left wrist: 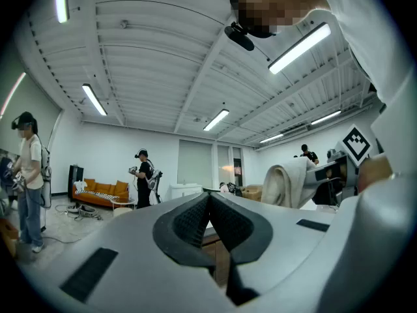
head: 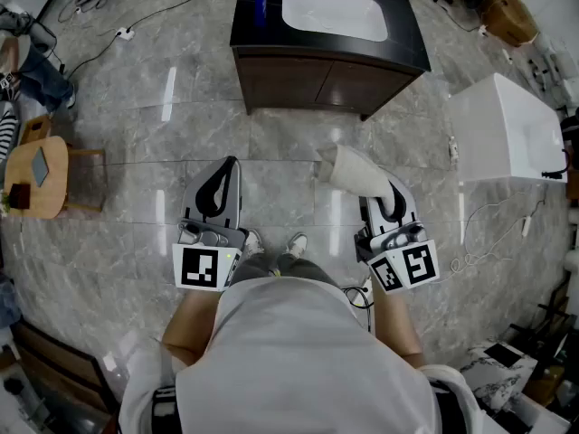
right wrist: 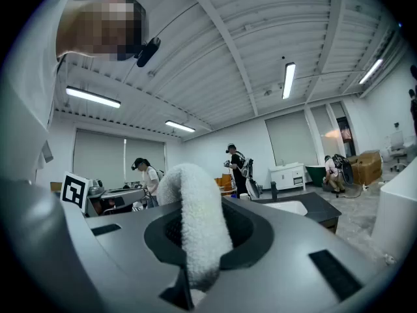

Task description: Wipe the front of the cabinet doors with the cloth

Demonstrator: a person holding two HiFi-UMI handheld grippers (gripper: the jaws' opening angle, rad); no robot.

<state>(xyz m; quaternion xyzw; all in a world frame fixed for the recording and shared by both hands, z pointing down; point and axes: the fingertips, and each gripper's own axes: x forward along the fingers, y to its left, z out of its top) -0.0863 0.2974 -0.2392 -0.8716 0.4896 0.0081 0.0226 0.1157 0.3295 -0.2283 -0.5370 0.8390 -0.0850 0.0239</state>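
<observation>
Scanning from the far left of the head view, a round wooden side table [head: 36, 177] is noted on the grey marbled floor [head: 136, 125]. The left gripper [head: 230, 165] is held low and level, well short of the dark cabinet [head: 326, 61]. From above its jaws cannot be judged. In the left gripper view they are recorded as pressed together, with nothing between them.

At centre, the brown cabinet doors [head: 318, 85] face the person, and a white basin [head: 333, 13] is set into the top.

The off-white cloth [head: 355, 170] is pinched in the right gripper [head: 366, 193] and juts forward past the tips, well apart from the doors. Only the right gripper view shows the hold itself: a thick terry fold is clamped at its base and arches up over the jaws.

At far right, a white box-shaped unit [head: 507, 129] is logged, with a white cable [head: 488, 233] lying on the floor near it.

The room is shown by the gripper views alone, with ceiling light strips [left wrist: 94, 100] and other people [left wrist: 142, 178] standing about. An orange sofa [left wrist: 98, 192] appears only in the left gripper view. That view also catches the cloth and the marker cube [left wrist: 357, 143] of the right gripper at its right edge. The cabinet top is seen side-on only in the right gripper view.
</observation>
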